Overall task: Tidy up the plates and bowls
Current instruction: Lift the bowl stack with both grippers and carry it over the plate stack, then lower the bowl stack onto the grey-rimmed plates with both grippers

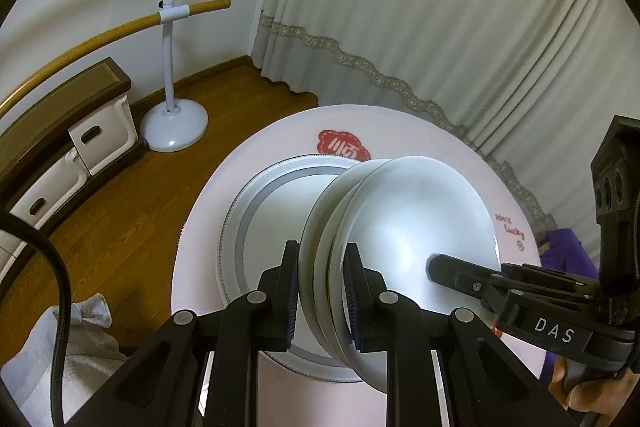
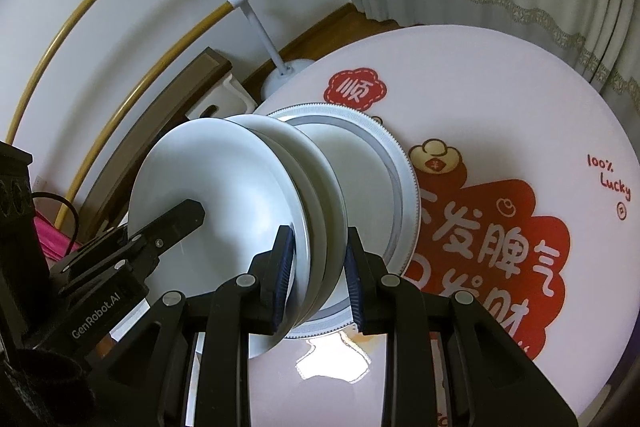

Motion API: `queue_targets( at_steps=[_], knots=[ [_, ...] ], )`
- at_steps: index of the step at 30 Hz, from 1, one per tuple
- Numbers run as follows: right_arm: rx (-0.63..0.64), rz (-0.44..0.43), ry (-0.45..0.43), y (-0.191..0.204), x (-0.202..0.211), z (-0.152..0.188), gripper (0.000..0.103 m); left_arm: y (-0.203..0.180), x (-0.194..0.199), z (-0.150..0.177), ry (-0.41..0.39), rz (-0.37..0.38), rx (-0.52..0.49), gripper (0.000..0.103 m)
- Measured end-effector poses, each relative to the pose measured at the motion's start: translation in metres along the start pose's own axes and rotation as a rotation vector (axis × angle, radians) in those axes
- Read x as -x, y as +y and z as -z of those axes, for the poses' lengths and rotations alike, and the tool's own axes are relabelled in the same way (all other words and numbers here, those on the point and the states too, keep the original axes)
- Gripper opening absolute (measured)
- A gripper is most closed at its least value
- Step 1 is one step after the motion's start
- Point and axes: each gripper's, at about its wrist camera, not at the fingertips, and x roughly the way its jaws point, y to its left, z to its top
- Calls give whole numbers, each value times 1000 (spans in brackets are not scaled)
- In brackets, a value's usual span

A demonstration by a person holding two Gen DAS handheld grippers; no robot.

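Both grippers are clamped on the same stack of white plates (image 1: pixel 400 227), held on edge: left gripper (image 1: pixel 322 301) pinching one side of the rims, right gripper (image 2: pixel 316 277) the opposite side. The stack hangs tilted just over a grey-rimmed plate (image 1: pixel 256 211) lying flat on the round pink counter (image 1: pixel 400 131). Further back there's a white stand (image 1: pixel 174 131) on the wood floor.

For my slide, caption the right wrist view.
Both grippers clamp stacked white plates over a grey-rimmed plate.
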Motion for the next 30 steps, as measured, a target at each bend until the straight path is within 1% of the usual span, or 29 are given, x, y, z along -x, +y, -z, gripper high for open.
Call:
queue_targets(
  at_steps=[12, 30],
  knots=[
    [-10, 12, 29, 0, -11, -3, 25, -3, -13, -5, 28, -2, 5, 16],
    [-10, 15, 44, 1, -14, -8, 26, 1, -20, -8, 36, -8, 9, 17]
  ],
)
